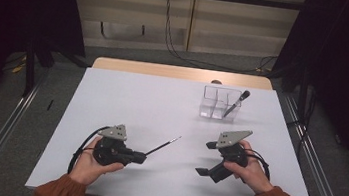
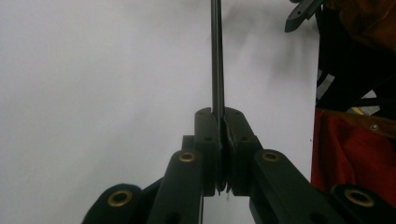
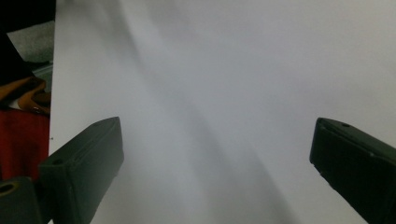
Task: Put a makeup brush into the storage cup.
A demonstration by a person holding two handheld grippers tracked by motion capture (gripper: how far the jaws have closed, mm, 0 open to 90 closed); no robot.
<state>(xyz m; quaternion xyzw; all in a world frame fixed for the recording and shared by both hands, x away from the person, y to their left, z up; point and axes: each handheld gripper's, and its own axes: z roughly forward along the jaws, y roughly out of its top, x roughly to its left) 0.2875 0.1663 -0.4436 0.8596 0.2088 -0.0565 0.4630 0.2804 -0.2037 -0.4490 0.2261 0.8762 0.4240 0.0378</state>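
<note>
Left claw [image 1: 142, 157]: held in the person's left hand [image 1: 87, 165] low over the near left part of the white worktop [image 1: 137, 98]. Jaws pressed together on the near end of a thin dark rod [image 1: 162, 146]. The rod juts forward and to the right from the jaws, its tip just above the worktop or on it; which, cannot be told. In the left claw's own view the rod [image 2: 216, 56] runs straight up from between the closed jaws.

Right claw [image 1: 207, 158]: held in the right hand [image 1: 253, 172] at the near right, jaws spread wide, gripping nothing.

Clear divided box [image 1: 218, 103]: far right of the worktop. A dark-handled tool [image 1: 236, 103] leans in its right compartment.
</note>
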